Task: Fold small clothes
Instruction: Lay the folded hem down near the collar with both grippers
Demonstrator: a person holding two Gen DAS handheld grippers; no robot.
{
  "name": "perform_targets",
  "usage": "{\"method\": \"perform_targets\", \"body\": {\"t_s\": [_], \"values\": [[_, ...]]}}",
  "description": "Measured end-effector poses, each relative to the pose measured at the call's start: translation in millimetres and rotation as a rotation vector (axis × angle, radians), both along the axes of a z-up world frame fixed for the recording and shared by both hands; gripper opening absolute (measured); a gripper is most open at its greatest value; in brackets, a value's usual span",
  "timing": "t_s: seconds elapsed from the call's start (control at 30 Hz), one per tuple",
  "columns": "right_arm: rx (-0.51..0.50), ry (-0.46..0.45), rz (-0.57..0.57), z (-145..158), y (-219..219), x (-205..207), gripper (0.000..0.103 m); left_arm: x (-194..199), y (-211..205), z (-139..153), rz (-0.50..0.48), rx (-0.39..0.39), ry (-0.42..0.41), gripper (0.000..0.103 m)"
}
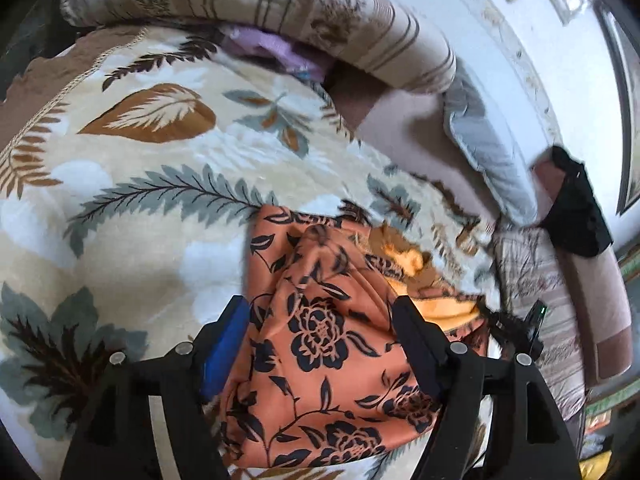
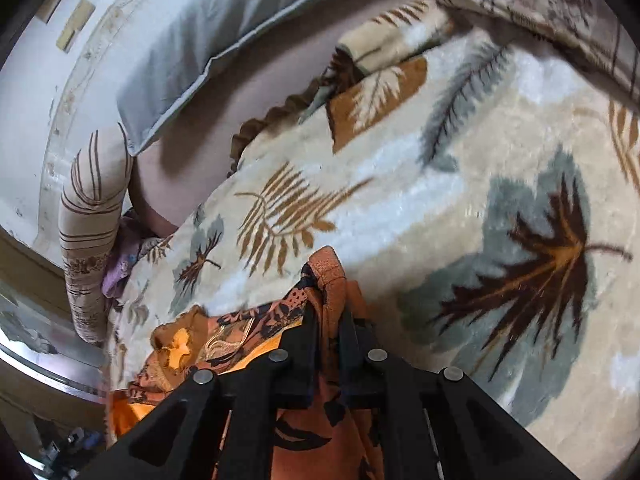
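An orange garment with a black flower print lies bunched on a leaf-patterned blanket. My left gripper is open, its jaws wide apart on either side of the cloth, which passes between them without being pinched. My right gripper is shut on a fold of the same orange garment, which stands up between the fingertips and hangs below. More of the garment, with a yellow-orange inner part, lies to the left.
A striped beige quilt is rolled along the far side, with purple cloth under it. A grey pillow and a black cloth lie at the right by the white wall. The bed edge is at the left.
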State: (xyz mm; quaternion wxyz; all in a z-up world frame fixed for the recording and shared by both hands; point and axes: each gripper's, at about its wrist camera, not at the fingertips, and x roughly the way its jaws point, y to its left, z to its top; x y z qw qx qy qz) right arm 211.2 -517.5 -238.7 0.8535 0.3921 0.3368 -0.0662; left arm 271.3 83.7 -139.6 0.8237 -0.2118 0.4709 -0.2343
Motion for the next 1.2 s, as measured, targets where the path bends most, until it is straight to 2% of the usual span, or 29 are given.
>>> {"method": "perform_targets", "body": {"t_s": [0.1,0.2,0.3,0.47,0.67,0.73,0.8,0.87,0.97,1.1,1.2], "values": [[0.017,-0.020,-0.009,2,0,-6,0.010,4,-8,5,0.022,0.007,-0.008,0.076],[0.021,-0.023,-0.014,1,2,-10,0.012,13,-29,7,0.000,0.126,-0.067,0.078],[0.028,-0.017,-0.013,-1,1,-11,0.012,27,-45,0,-0.042,0.165,-0.092,0.078],[0.029,-0.008,-0.005,-4,-1,-9,0.012,45,-58,-20,-0.107,0.156,-0.096,0.078],[0.037,0.001,-0.001,-9,-1,-5,0.012,53,-72,-29,-0.184,0.153,-0.131,0.077],[0.037,0.001,-0.001,-9,-2,-5,0.012,52,-80,-30,-0.218,0.164,-0.160,0.063],[0.043,-0.009,-0.005,-8,-3,-5,0.012,55,-87,-34,-0.245,0.194,-0.151,0.023],[0.045,-0.023,-0.011,-5,-3,-6,0.012,58,-92,-40,-0.271,0.205,-0.129,0.004],[0.039,-0.049,-0.029,1,-5,-8,0.012,56,-90,-35,-0.256,0.205,-0.156,0.001],[0.049,-0.101,-0.044,11,-10,-10,0.012,56,-76,-8,-0.200,0.182,-0.222,0.000],[0.037,-0.118,-0.035,17,-9,-6,0.012,65,-65,4,-0.172,0.152,-0.223,0.000]]}}
